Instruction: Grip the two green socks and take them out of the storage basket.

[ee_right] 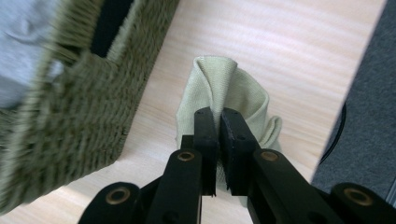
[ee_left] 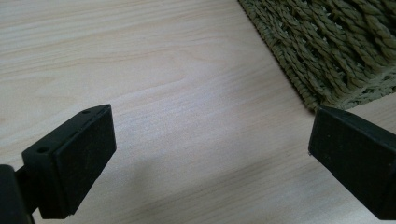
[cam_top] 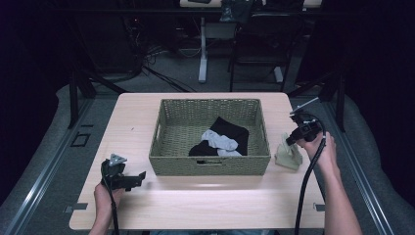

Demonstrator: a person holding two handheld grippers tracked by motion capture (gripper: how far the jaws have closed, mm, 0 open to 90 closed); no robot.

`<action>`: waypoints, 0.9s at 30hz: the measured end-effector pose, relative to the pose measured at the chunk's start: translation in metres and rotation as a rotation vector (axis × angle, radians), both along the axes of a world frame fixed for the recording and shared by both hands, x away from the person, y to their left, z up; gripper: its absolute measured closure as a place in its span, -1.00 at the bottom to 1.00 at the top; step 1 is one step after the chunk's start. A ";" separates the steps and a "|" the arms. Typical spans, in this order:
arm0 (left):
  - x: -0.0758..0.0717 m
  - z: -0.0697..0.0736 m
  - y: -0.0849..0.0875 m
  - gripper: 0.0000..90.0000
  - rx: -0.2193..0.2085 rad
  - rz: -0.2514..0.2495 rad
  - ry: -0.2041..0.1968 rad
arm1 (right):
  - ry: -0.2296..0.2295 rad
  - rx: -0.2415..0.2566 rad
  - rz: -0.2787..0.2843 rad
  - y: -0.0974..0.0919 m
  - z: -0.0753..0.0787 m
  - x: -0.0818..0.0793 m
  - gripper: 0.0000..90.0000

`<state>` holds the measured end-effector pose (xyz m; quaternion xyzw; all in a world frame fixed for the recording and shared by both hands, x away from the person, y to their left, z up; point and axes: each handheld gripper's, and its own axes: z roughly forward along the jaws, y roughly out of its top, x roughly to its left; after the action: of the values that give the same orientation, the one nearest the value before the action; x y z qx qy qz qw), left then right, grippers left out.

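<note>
Evidently the right hand-held gripper (ee_right: 218,116) is clamped on a fold of the cloth (ee_right: 219,88), bunched on the worktop (ee_right: 289,42) beside the basket (ee_right: 70,116), likely for lifting in; left hand-held gripper (ee_left: 210,154) idle, jaws apart.

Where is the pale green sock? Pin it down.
In the high view, the pale green sock sits on the table's right side, just right of the basket, pinched in the right gripper.
</note>
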<state>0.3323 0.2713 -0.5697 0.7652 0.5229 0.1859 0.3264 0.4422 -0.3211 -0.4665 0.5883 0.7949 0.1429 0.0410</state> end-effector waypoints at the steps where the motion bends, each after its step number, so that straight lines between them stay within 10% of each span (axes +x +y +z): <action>1: 0.000 0.000 0.000 -0.98 0.001 -0.002 0.001 | 0.005 0.016 -0.001 0.002 -0.012 0.002 0.90; 16: 0.000 0.000 -0.001 -0.98 0.000 -0.002 -0.002 | 0.002 0.077 -0.027 0.010 -0.055 0.009 0.60; 27: 0.000 0.000 -0.001 -0.98 -0.001 -0.002 -0.001 | -0.126 0.068 -0.019 0.008 -0.012 -0.022 -0.18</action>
<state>0.3322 0.2702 -0.5696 0.7654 0.5222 0.1859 0.3271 0.4206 -0.3136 -0.4788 0.5865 0.7799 0.2062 0.0720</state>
